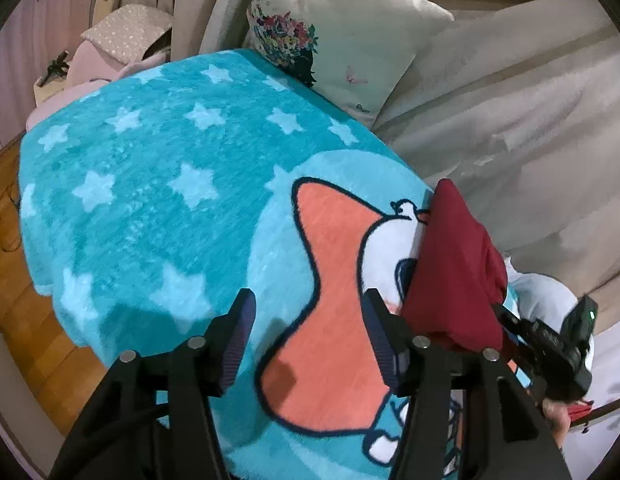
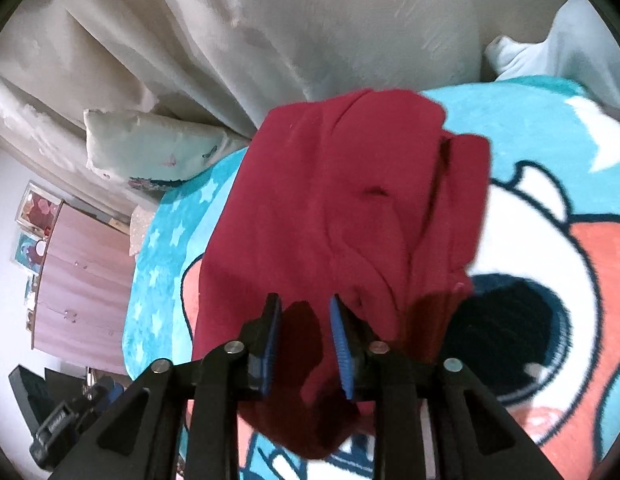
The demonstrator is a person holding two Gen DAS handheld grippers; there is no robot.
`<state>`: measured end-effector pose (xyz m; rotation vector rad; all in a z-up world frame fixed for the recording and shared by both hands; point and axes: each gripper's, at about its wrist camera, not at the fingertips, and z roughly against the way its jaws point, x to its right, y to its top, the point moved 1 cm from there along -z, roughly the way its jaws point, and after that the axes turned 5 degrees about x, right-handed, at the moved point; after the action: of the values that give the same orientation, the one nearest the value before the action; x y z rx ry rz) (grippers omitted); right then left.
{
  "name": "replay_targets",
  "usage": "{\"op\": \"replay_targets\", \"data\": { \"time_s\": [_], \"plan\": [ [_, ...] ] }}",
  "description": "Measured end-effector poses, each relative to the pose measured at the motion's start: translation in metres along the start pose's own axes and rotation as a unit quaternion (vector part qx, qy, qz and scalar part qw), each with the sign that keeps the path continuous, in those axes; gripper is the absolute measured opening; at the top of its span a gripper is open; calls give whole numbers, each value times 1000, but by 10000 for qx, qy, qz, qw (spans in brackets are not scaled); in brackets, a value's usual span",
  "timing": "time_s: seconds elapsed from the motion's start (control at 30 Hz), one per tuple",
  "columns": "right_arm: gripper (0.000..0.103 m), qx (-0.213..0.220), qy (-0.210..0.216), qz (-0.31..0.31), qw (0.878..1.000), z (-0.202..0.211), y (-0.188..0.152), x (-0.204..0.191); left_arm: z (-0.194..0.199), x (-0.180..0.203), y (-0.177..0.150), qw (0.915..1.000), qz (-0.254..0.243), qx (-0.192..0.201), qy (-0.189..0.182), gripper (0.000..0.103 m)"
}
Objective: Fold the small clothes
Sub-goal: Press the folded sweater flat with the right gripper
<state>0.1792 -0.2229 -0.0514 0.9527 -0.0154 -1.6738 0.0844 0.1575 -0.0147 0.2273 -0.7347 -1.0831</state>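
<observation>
Right claw (image 2: 304,344): clamped on red garment (image 2: 342,200), bunched
Left claw (image 1: 306,336): apart, empty, over blue star blanket (image 1: 150,184)
Pillow (image 1: 330,28): blanket's far edge

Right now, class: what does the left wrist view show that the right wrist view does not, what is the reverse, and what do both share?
Only the left wrist view shows the open left hand-held gripper over bare blanket, and a strip of wooden floor.

Only the right wrist view shows the right hand-held gripper with red fabric between its fingers, and a pink wardrobe with pictures beside it.

Both show the red garment, the turquoise star blanket and the floral pillow.
</observation>
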Motion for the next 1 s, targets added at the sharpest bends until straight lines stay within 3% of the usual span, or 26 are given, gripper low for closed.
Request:
{"op": "replay_targets", "data": {
  "time_s": [0.3, 0.37, 0.43, 0.5, 0.57, 0.7, 0.87, 0.93, 0.97, 1.0],
  "plan": [
    [47, 263, -91, 121, 9995, 22, 12, -4, -71, 32, 24, 9959, -365, -703, -431, 55],
    [54, 439, -148, 84, 9989, 28, 15, -6, -88, 50, 29, 9927, -597, -841, -619, 55],
    [70, 649, -245, -100, 9975, 38, 17, -2, -102, 70, 33, 9882, -819, -958, -871, 56],
    [73, 778, -372, -211, 9960, 43, 21, 4, -117, 87, 37, 9827, -1044, -1101, -1062, 60],
    [74, 750, -712, -207, 9944, 36, 29, 14, -135, 104, 40, 9751, -1298, -1285, -1260, 61],
    [75, 545, -951, -612, 9921, 4, 42, 45, -170, 132, 44, 9576, -1633, -1675, -1679, 69],
    [80, 364, -877, -884, 9916, -30, 49, 63, -208, 158, 38, 9335, -1755, -2206, -2218, 81],
    [79, 351, -921, -849, 9915, -39, 50, 60, -221, 166, 27, 9199, -1603, -2649, -2405, 76],
    [76, 350, -920, -883, 9912, -41, 51, 58, -222, 170, 22, 9174, -1595, -2743, -2403, 62],
    [57, 326, -842, -950, 9914, -41, 53, 58, -216, 173, 20, 9216, -1716, -2619, -2293, 60]
  ]
}}
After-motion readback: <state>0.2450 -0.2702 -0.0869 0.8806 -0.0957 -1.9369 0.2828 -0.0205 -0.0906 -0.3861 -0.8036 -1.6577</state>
